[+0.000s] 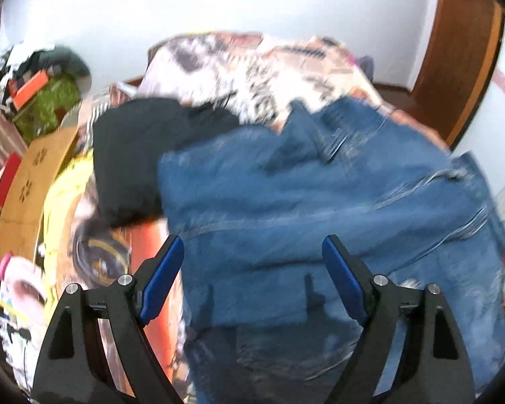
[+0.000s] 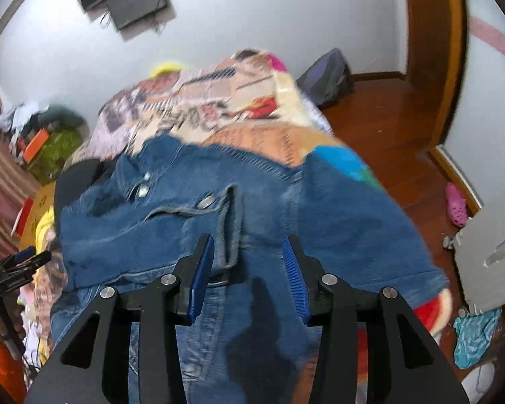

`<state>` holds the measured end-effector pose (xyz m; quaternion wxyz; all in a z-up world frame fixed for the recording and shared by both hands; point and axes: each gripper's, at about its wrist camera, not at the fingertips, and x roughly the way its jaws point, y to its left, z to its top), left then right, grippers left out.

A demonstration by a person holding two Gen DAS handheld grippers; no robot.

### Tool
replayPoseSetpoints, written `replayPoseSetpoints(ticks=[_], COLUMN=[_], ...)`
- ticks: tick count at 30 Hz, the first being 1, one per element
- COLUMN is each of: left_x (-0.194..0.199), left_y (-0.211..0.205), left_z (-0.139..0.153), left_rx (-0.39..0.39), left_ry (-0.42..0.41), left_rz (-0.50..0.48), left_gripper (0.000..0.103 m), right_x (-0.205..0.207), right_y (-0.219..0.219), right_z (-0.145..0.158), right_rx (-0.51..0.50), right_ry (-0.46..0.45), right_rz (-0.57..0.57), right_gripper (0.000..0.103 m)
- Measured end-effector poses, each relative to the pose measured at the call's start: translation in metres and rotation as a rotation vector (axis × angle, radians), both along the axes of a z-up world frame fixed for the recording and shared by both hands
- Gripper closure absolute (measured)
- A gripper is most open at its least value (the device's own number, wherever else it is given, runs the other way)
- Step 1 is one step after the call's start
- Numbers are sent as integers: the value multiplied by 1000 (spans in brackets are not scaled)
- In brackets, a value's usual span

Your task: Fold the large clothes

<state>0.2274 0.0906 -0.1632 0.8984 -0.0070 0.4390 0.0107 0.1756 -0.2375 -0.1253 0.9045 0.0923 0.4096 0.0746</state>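
A pair of blue jeans (image 1: 320, 208) lies folded over itself on a patterned bedspread (image 1: 252, 64). My left gripper (image 1: 252, 252) is open wide and empty, hovering above the jeans' left part. In the right wrist view the jeans (image 2: 219, 208) show metal buttons and a belt loop near the waistband. My right gripper (image 2: 249, 249) is open and empty, just above the waistband. The left gripper also shows in the right wrist view (image 2: 23, 262) at the far left. Both views are blurred by motion.
A black garment (image 1: 134, 155) lies left of the jeans. A cardboard box (image 1: 30, 195), a yellow item and clutter sit at the left. Wooden floor (image 2: 387, 124), a pink clog (image 2: 456, 208) and a door frame are on the right.
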Motion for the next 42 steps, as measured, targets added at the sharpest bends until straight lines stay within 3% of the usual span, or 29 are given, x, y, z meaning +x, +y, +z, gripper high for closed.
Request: replayPoseSetpoints(ticks=[6, 10, 18, 26, 30, 38, 40, 42], left_x=[7, 11, 21, 25, 26, 24, 24, 23], left_y=[-33, -53, -86, -99, -100, -94, -92, -90], left_z=[46, 59, 54, 42, 38, 34, 33, 32], left_rx=[-47, -74, -79, -80, -78, -98, -97, -94], left_ry=[-123, -159, -127, -85, -73, -59, -57, -56], left_rz=[-46, -70, -110, -118, -115, -99, -95, -90], left_gripper=[19, 17, 17, 17, 17, 17, 17, 17], right_x=[-16, -25, -30, -23, -19, 13, 20, 23], right_y=[-49, -81, -128, -144, -153, -168, -173, -175], right_z=[19, 16, -35, -92, -98, -115, -120, -119], right_rx=[39, 63, 208, 357, 409, 434, 446, 431], right_ry=[-62, -63, 71, 221, 186, 183, 191, 197], right_rz=[-143, -240, -359, -379, -377, -404, -435, -476], right_gripper=[51, 49, 49, 49, 35, 36, 43, 61])
